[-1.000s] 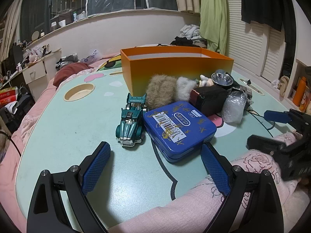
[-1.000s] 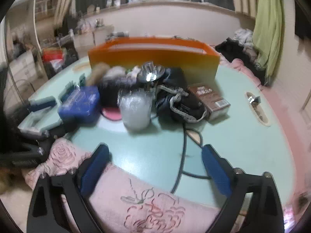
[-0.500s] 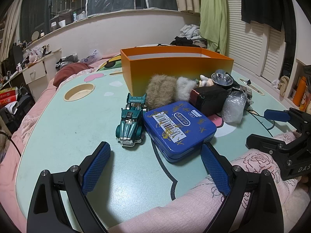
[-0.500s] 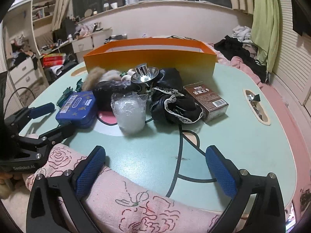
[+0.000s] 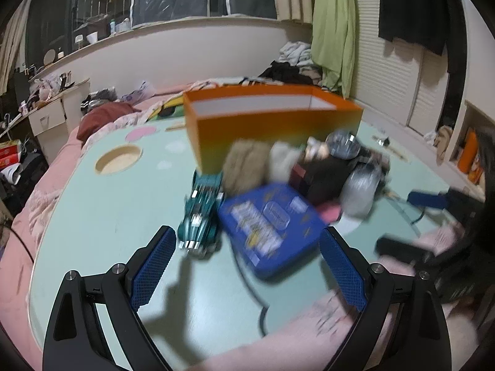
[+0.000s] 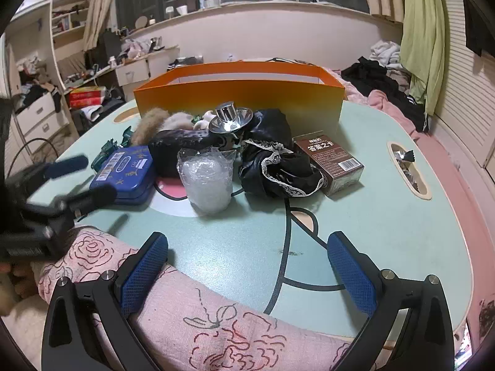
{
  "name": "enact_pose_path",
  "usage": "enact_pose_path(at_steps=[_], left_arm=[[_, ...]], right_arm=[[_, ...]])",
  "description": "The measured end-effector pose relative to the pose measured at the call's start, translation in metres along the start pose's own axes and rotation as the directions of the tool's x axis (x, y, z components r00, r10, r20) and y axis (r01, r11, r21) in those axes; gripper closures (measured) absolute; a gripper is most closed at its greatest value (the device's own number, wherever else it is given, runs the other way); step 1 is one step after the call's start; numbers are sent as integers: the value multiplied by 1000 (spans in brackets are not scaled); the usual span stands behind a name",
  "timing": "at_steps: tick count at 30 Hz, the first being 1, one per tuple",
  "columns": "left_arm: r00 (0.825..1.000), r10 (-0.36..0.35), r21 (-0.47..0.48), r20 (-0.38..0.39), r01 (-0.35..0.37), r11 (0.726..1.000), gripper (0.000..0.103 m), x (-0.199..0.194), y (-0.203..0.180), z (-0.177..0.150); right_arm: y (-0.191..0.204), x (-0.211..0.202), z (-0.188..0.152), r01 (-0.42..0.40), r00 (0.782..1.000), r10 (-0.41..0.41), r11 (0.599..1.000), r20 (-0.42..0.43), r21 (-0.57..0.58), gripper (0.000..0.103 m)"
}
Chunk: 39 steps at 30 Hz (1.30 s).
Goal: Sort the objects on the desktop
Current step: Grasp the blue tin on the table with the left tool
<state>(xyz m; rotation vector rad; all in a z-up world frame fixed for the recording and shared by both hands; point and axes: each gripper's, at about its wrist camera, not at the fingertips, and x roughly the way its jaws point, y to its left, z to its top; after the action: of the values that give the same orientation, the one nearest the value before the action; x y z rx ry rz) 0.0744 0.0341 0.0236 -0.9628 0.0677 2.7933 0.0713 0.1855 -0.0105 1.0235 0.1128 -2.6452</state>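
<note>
I am holding both tongs, left gripper (image 5: pixel 244 262) and right gripper (image 6: pixel 247 266), spread wide and empty, because nothing is picked yet; the blue tin (image 5: pixel 269 219) and toy car (image 5: pixel 201 213) are lying just before the orange box (image 5: pixel 272 123).

On the table: 1 orange box (image 6: pixel 238 92), 1 blue tin (image 6: pixel 125 173), 1 toy car (image 5: pixel 201 213), 1 brown carton (image 6: pixel 334 160).

Big box (image 6: pixel 238 92) at back of bench (image 6: pixel 386 216). Pile in front of it: tin (image 6: pixel 125 171) left, toy car (image 5: pixel 201 216) beside tin (further left), plastic cup (image 6: pixel 205 182) middle, card box (image 6: pixel 335 162) right.
</note>
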Motion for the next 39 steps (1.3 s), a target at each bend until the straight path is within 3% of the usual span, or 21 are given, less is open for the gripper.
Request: enact_pose_path(at_steps=[4, 9, 11, 14, 22, 24, 26, 28, 34, 37, 39], left_arm=[[996, 2, 5, -84, -2, 1000, 9, 20, -11, 19], [992, 63, 67, -109, -56, 996, 13, 30, -23, 22], [992, 72, 104, -99, -62, 993, 31, 28, -28, 19], [991, 64, 120, -120, -50, 991, 36, 32, -29, 15], [996, -69, 108, -53, 74, 991, 37, 3, -11, -10], [996, -71, 108, -45, 76, 991, 36, -2, -8, -15], [995, -86, 61, -42, 89, 994, 29, 0, 0, -17], [997, -70, 13, -34, 71, 997, 20, 3, 6, -15], [997, -63, 13, -39, 63, 998, 19, 5, 4, -12], [998, -42, 11, -42, 43, 999, 19, 7, 3, -11], [999, -26, 12, -45, 26, 1000, 20, 8, 2, -11]], right_arm=[[0, 0, -1, -1, 1000, 1, 1000, 1, 0, 0], [-1, 0, -1, -1, 1000, 1, 1000, 1, 0, 0], [-1, 0, -1, -1, 1000, 1, 1000, 1, 0, 0], [0, 0, -1, -2, 1000, 2, 1000, 1, 0, 0], [0, 1, -2, -3, 1000, 3, 1000, 2, 0, 0], [0, 1, -2, -4, 1000, 4, 1000, 2, 0, 0], [1, 3, -1, -4, 1000, 4, 1000, 2, 0, 0], [1, 2, -2, -4, 1000, 4, 1000, 3, -1, 0], [6, 3, 9, -22, 1000, 22, 1000, 15, 17, 0], [-5, -7, 12, -63, 996, 59, 996, 62, 66, 3], [-24, -17, 20, -51, 993, 36, 989, 112, 138, 3]])
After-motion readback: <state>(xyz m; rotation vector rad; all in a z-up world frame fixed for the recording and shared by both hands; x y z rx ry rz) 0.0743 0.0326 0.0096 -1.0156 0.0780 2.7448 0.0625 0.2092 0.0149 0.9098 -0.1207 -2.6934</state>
